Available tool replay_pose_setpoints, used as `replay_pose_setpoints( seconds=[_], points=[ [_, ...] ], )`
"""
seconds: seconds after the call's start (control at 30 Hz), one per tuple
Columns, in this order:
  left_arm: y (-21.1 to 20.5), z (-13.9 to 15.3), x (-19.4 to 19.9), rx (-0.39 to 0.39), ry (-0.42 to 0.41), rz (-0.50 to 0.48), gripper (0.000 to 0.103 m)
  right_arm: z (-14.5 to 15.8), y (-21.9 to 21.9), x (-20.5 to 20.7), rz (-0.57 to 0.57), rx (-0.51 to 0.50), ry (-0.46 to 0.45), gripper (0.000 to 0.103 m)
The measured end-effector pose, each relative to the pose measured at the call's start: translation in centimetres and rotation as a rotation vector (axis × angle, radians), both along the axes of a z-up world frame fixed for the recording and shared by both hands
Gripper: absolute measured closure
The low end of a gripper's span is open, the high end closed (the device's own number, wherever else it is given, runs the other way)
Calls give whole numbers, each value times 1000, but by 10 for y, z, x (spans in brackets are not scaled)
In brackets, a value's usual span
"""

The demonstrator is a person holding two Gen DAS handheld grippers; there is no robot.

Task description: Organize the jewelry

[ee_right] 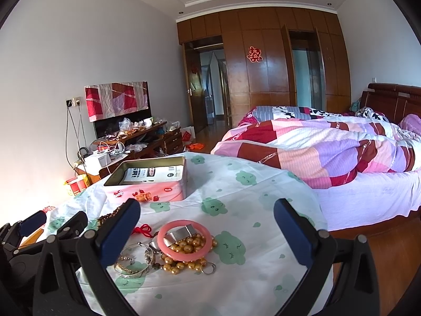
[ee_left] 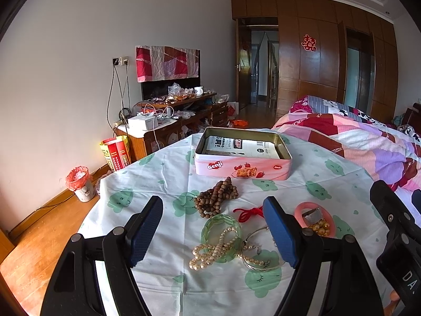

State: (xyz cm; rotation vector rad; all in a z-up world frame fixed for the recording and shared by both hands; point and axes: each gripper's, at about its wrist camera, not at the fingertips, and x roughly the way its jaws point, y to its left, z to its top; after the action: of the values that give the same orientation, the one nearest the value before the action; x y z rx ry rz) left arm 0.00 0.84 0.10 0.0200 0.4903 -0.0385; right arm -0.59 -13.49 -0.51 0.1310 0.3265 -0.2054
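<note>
Jewelry lies on a cloth-covered table (ee_left: pixel 163 184). In the left wrist view a green bangle (ee_left: pixel 210 226) with a pearl string (ee_left: pixel 213 252) over it sits between the fingers of my open, empty left gripper (ee_left: pixel 213 226). Brown wooden beads (ee_left: pixel 217 196), a red cord (ee_left: pixel 248 212), a silver bangle (ee_left: pixel 259 263) and a pink bangle (ee_left: pixel 314 220) lie around. An open pink tin (ee_left: pixel 243 167) stands beyond. My right gripper (ee_right: pixel 208 234) is open and empty over the pink bangle (ee_right: pixel 184 256), gold beads (ee_right: pixel 184 248) and a silver ring piece (ee_right: pixel 179 234). The tin (ee_right: pixel 147 187) is at the left.
A bed with a patchwork quilt (ee_right: pixel 329 147) is at the right of the table. A cluttered TV cabinet (ee_left: pixel 181 115) stands along the left wall, with a red-lined bin (ee_left: pixel 80 184) and red boxes (ee_left: pixel 115 152) on the wooden floor.
</note>
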Motion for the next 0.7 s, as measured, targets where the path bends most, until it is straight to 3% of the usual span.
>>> replay_pose_setpoints(
  seconds=[0.7],
  points=[
    [2,0,0,-2,1,-2,24,1,2,0,1,3,0,0]
  ],
)
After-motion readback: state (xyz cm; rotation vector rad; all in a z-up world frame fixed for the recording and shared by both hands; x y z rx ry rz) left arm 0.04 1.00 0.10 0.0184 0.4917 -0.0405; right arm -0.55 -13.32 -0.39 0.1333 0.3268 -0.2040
